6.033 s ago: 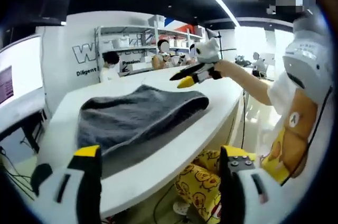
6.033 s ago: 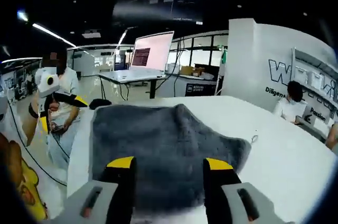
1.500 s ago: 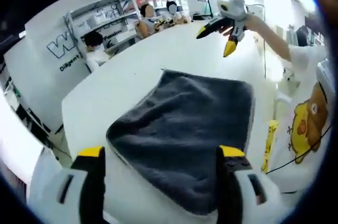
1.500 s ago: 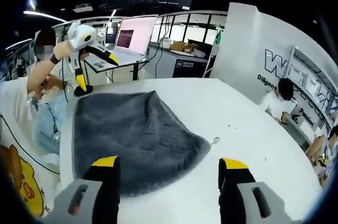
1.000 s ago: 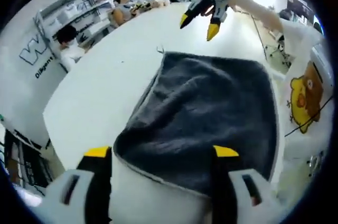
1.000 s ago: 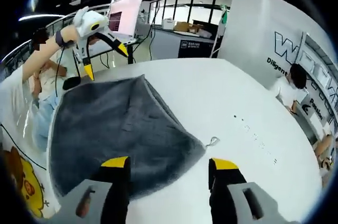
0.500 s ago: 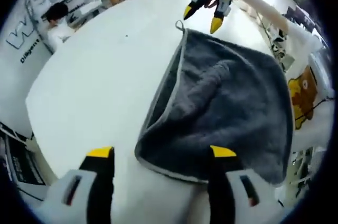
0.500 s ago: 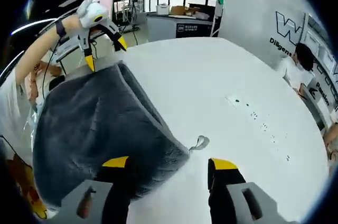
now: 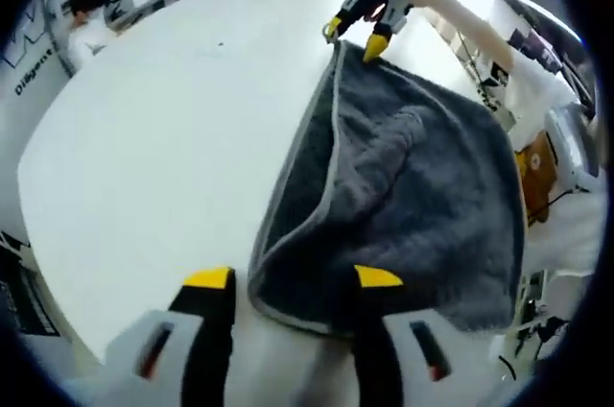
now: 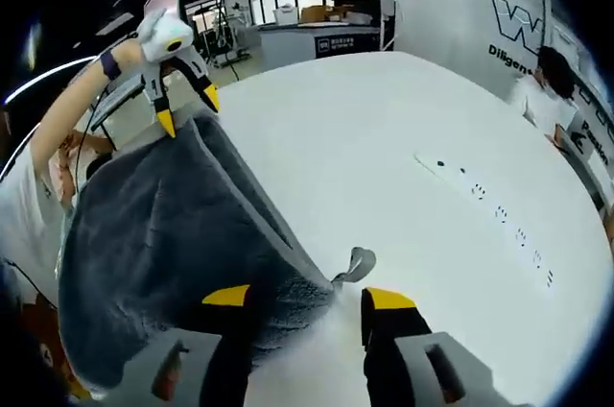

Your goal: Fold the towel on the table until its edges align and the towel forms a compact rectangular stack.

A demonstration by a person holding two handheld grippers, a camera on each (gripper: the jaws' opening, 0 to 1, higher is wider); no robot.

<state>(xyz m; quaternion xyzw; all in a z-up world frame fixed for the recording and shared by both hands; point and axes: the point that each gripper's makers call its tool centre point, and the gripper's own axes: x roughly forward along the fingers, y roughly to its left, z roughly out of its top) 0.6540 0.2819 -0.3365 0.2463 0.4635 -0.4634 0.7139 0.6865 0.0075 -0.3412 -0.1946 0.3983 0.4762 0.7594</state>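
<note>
Table (image 9: 144, 129): broad, white, smooth, curved edge. Towel (image 9: 413, 186): grey, fluffy, folded, pale-hemmed, on table near its edge. Left gripper (image 9: 293, 279): jaws parted, straddling one towel corner. Right gripper (image 10: 309, 298): jaws parted astride opposite corner, loop tag (image 10: 353, 264).

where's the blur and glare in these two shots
Left gripper view: its own gripper is smeared by motion blur at the bottom, and the table bows under fisheye distortion. Right gripper view: the towel stays sharp, and bright light washes out the white table.
</note>
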